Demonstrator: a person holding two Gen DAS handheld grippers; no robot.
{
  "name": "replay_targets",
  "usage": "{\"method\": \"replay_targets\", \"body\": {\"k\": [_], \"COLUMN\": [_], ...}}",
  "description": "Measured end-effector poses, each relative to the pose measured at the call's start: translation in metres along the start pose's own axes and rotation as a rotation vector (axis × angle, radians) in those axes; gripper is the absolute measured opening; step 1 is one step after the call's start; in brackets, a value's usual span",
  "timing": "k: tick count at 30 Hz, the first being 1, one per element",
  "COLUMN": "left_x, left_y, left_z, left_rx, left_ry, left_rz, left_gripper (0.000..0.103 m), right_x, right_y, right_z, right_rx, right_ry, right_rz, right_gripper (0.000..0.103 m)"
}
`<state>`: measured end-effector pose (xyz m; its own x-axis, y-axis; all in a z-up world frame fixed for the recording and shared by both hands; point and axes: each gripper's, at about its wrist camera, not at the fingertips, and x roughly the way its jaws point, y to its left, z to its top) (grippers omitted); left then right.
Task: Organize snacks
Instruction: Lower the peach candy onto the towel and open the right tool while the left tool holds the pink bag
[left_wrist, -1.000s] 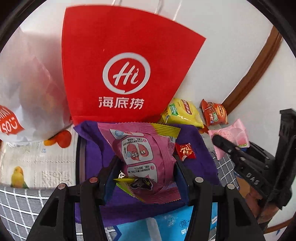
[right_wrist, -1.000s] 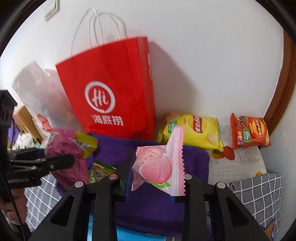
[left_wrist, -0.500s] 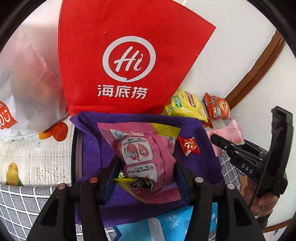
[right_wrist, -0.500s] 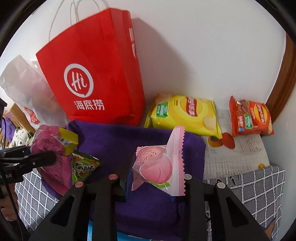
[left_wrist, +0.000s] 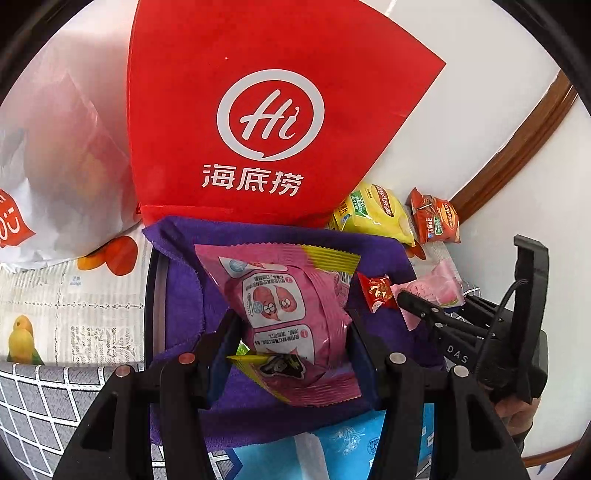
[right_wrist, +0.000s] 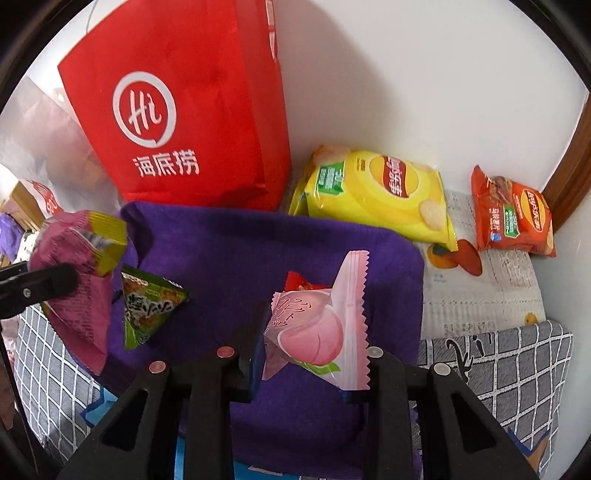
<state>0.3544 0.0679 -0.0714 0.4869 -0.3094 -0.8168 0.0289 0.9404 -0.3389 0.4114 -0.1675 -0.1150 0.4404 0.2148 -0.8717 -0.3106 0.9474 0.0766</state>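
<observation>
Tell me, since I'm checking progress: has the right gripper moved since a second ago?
Yes. The right gripper, shut on the peach packet, has come down toward the purple cloth; the red bag now sits higher in its view.

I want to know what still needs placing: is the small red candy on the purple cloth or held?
On the cloth. The small red candy lies loose on the purple cloth, no fingers around it.

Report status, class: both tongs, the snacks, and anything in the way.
Left tongs shut on pink packet. Right tongs shut on peach sweet. Both over purple cloth. Green packet and red sweet lying there.
</observation>
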Motion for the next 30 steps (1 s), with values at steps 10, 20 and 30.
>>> {"method": "replay_targets", "body": {"k": [10, 20, 30], "left_x": [0.006, 0.02, 0.029], "left_y": [-0.001, -0.002, -0.006], "left_z": [-0.001, 0.0, -0.002], "left_rx": [0.004, 0.0, 0.007], "left_ry": [0.018, 0.058, 0.086], "left_rz": [0.004, 0.026, 0.03], "left_gripper": [0.054, 0.054, 0.054], "right_x": [0.01, 0.01, -0.006], "right_y": [0.001, 0.002, 0.005], "right_z": [-0.001, -0.001, 0.002], "right_rx": [-0.002, -0.001, 0.01], "right_ry": [0.031, 0.026, -0.019], "right_rz": [-0.005, 0.002, 0.03], "right_gripper": [0.032, 0.034, 0.045]}}
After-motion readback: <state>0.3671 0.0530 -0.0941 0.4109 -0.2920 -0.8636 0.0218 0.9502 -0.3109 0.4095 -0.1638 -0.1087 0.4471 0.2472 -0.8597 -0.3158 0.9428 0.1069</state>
